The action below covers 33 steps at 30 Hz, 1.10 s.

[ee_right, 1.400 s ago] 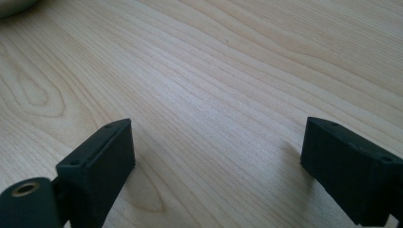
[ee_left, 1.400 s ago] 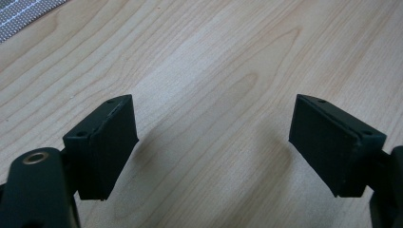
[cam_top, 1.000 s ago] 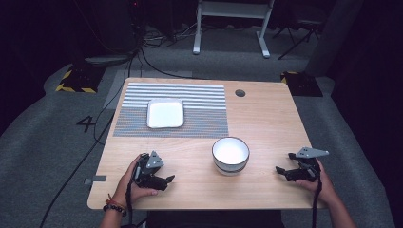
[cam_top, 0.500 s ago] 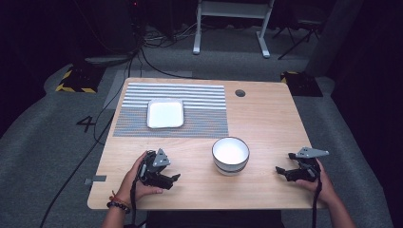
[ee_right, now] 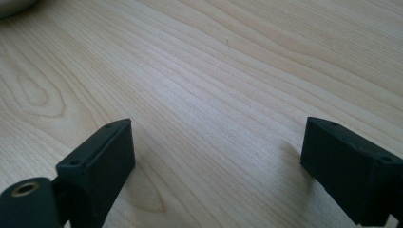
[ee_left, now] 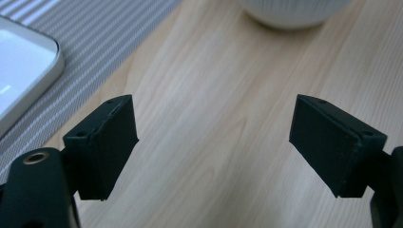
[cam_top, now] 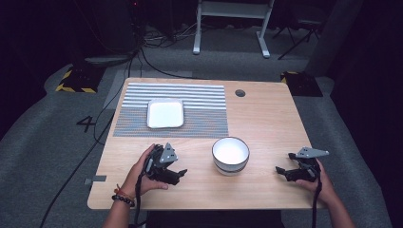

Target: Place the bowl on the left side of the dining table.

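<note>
Left gripper with jaws apart, aimed at the white bowl at 2 o'clock.
Right gripper is open too; a fast approach may push the bowl away.

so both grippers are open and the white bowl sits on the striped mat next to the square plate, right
Not quite. The white bowl stands on the bare wood of the table, off the striped mat, as the high view shows. The square plate is on the mat, and both grippers are open.
</note>
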### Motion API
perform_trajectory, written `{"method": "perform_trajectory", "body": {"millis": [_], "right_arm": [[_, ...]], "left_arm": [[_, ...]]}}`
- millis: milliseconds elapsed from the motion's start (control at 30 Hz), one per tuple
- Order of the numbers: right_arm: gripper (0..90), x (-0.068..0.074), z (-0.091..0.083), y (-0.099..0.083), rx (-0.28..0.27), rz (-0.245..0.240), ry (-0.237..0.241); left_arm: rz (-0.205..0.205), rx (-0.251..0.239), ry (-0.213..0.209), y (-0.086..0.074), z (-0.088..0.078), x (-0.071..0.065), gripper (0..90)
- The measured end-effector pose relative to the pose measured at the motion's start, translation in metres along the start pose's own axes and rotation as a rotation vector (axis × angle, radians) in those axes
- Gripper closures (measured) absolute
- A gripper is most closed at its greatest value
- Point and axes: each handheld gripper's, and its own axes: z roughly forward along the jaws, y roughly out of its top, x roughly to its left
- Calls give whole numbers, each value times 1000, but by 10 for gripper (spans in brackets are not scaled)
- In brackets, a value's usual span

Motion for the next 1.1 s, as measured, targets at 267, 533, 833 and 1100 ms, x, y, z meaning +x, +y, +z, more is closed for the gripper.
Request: {"method": "perform_trajectory", "body": {"millis": [267, 533, 833, 1100], "right_arm": [[110, 0, 0, 0, 1, 0, 0], [110, 0, 0, 0, 0, 0, 0], [110, 0, 0, 0, 0, 0, 0], [110, 0, 0, 0, 0, -1, 0]], "left_arm": [[53, -16, -32, 23, 7, -7, 162], [77, -28, -43, 30, 6, -8, 165], [106, -45, -54, 41, 5, -14, 164], [144, -66, -79, 52, 7, -20, 164]]}}
